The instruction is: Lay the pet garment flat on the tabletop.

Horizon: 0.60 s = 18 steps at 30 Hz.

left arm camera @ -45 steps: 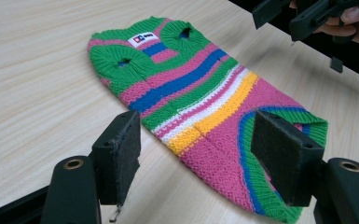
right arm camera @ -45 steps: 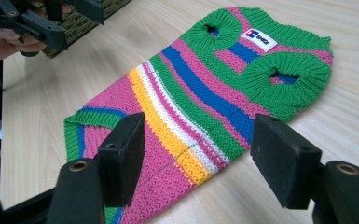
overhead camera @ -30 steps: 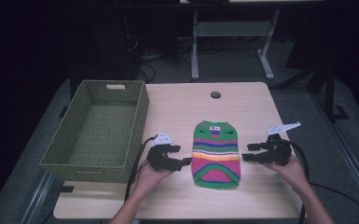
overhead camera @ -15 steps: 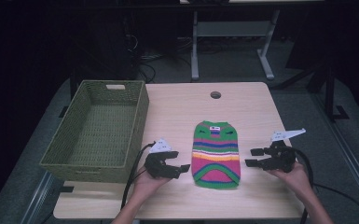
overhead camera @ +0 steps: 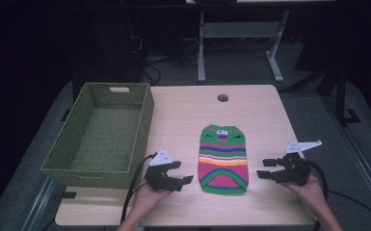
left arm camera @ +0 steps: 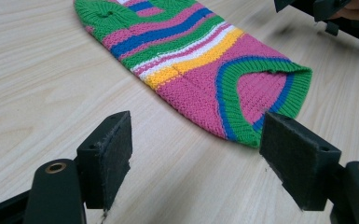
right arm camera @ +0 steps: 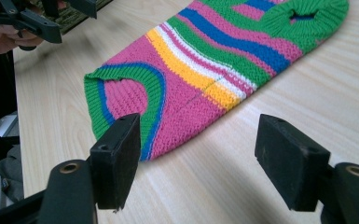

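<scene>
A small striped knitted sweater (overhead camera: 223, 159) in pink, green, blue, yellow and white lies flat on the wooden table (overhead camera: 188, 115), hem toward the person. My left gripper (overhead camera: 187, 173) rests low at the sweater's near left corner, jaws open and empty, pointing at the hem. My right gripper (overhead camera: 263, 168) sits at the near right corner, also open and empty. In the left gripper view the sweater (left arm camera: 205, 56) lies just beyond the open left gripper (left arm camera: 198, 154). In the right gripper view the hem (right arm camera: 121, 93) lies just past the open right gripper (right arm camera: 200, 158).
An empty olive woven basket (overhead camera: 103, 132) stands along the table's left side. A round cable hole (overhead camera: 222, 97) is at the table's far middle. Dark floor, cables and a metal stand lie behind the table.
Both hands have slid back toward the table's near edge, away from the sweater's sides, and now sit by its hem corners. The sweater has not moved.
</scene>
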Tool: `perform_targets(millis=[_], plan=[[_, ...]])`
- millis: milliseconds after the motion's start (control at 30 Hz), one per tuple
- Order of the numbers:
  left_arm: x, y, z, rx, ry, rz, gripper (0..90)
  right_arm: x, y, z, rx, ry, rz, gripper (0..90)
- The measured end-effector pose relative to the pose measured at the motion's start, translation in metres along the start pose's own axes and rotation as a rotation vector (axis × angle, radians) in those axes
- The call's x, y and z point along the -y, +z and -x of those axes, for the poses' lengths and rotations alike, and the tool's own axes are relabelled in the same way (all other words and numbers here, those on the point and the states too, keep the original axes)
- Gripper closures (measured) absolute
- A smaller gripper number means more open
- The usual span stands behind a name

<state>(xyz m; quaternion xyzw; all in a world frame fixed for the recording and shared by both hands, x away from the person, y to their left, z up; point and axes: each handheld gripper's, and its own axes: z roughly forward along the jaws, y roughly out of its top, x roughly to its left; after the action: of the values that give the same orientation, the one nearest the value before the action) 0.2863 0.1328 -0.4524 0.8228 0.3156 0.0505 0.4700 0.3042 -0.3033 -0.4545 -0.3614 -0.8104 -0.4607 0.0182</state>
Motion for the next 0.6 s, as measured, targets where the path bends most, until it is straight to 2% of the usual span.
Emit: perform_targets(millis=[200,467,600], plan=[[0.004,-0.006,0.003,0.000,0.000,0.004,25.0,0.010,-0.001,-0.004,0.003,0.013,0.000,30.1],[0.014,-0.013,0.010,0.001,0.009,-0.007,23.7,0.022,-0.006,-0.012,0.010,0.014,0.023,29.5],[0.019,-0.019,0.013,0.001,0.012,0.003,22.3,0.027,-0.011,-0.016,0.017,0.011,0.050,28.8]])
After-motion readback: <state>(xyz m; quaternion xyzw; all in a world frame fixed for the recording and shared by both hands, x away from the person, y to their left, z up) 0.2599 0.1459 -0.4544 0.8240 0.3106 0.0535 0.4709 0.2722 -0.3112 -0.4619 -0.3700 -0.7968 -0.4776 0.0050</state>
